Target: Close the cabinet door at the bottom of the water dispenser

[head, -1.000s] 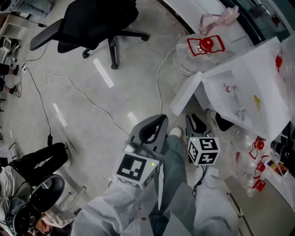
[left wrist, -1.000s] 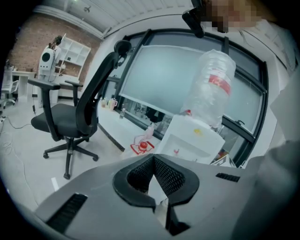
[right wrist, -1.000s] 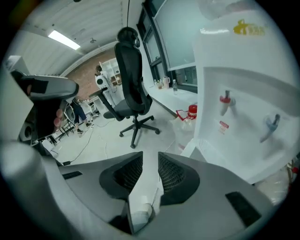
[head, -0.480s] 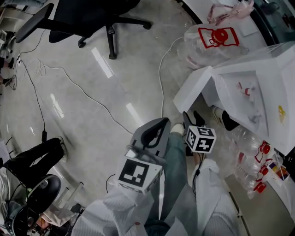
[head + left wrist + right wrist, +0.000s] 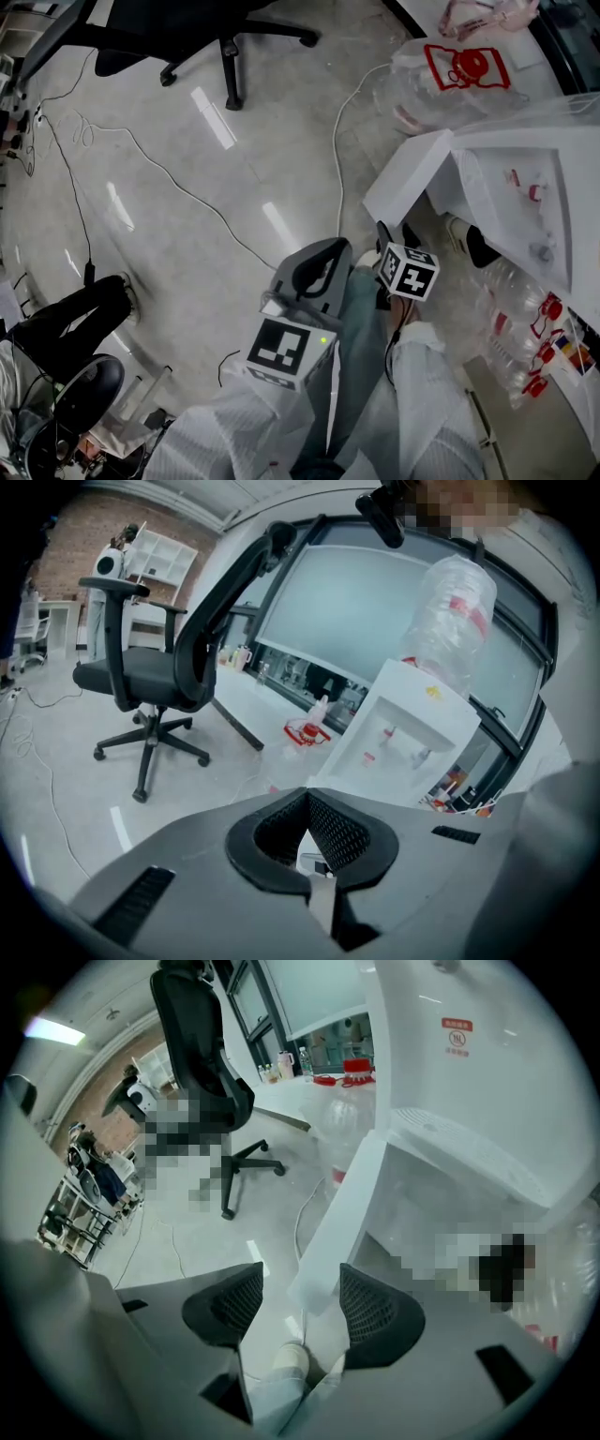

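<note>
1. water dispenser [image 5: 525, 178]: white, standing on the floor [image 5: 187, 216] at the right of the head view; a clear bottle [image 5: 450, 602] sits upturned on top in the left tool view
2. cabinet door [image 5: 408, 178]: at the foot of the dispenser, swung wide open, with its free edge out over the floor towards the person; the cabinet opening [image 5: 441, 1213] behind it is exposed
3. right tool [image 5: 386, 246]: pointed steeply down at the door; the jaws have just been opening and stand wide apart; the door's free edge [image 5: 342, 1213] shows in the gap between them, neither pad presses on it, and nothing is held
4. left tool [image 5: 319, 258]: jaws brought together with nothing between them; held to the left of the door and apart from it
5. white cable [image 5: 336, 159]: runs across the floor just beside the open door
6. step in hand, as judged: approach only; the door is not yet pushed and the task is at its beginning
7. next move, as judged: set one jaw of the right tool against the door's outer face near the free edge, where leverage is best, then sweep the door round its hinge until it lies flush with the cabinet; a push should serve, and no grip seems needed
</note>
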Demonstrator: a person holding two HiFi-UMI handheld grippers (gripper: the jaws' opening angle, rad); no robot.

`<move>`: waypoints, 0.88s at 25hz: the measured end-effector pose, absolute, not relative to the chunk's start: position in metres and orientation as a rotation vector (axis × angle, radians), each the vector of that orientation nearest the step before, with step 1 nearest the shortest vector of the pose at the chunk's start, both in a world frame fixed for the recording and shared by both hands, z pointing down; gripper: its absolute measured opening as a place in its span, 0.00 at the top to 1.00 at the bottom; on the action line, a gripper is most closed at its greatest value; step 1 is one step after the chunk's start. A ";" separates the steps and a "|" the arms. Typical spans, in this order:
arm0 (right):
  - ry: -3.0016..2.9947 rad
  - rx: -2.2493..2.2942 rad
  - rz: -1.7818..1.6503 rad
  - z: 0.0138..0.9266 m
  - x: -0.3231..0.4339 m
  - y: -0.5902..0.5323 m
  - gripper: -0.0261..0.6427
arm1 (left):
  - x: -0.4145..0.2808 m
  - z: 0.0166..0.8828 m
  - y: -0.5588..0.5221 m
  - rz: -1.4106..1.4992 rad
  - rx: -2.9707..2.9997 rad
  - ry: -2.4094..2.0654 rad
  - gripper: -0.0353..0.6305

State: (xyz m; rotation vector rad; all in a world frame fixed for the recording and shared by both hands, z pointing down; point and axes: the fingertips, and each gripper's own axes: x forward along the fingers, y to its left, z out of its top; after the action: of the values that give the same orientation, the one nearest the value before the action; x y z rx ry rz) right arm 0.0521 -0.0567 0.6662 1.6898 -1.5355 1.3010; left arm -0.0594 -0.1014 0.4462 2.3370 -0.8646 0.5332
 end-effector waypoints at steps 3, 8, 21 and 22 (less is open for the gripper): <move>-1.474 1.695 1.321 0.681 0.052 -0.054 0.62 | -0.064 0.452 -0.101 0.545 2.333 -0.863 0.93; -1.418 1.721 1.340 0.692 0.051 -0.052 0.62 | -0.067 0.455 -0.097 0.536 2.320 -0.857 0.93; -1.272 1.770 1.325 0.709 0.056 -0.041 0.66 | -0.076 0.462 -0.097 0.556 2.326 -0.837 0.93; -1.273 1.766 1.325 0.709 0.056 -0.041 0.67 | -0.075 0.462 -0.098 0.558 2.329 -0.831 0.93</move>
State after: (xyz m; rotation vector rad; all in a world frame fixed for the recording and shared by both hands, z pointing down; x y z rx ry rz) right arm 0.0560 -0.0407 0.7087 1.7660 -1.2726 1.3255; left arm -0.0749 -0.0975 0.4624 2.3294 -0.8314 0.5581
